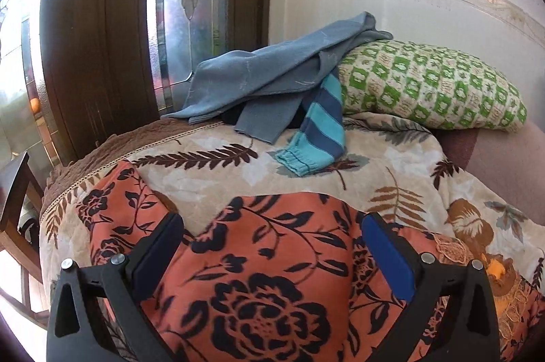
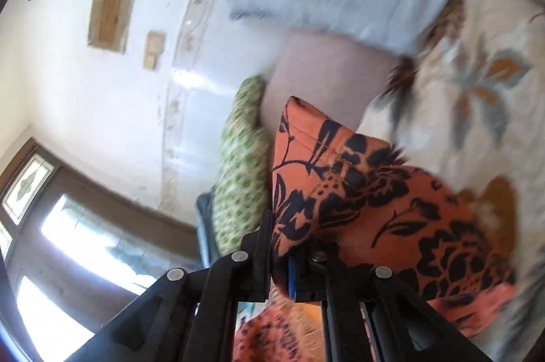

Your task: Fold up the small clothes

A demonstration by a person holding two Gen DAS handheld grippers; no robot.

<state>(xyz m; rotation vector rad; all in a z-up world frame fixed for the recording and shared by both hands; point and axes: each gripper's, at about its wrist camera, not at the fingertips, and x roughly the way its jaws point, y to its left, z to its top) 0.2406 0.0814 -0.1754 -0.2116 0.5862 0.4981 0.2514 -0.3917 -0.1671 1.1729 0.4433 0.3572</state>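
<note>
Orange floral garment (image 1: 259, 273) beneath wide-spread left gripper (image 1: 272, 239) fingers, right gripper (image 2: 277, 256) fingers pinching its edge

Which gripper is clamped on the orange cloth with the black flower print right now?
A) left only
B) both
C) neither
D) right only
D: the right gripper has its jaws pinched on a fold of the orange cloth with the black flower print, while the left gripper hovers open over it.
</note>
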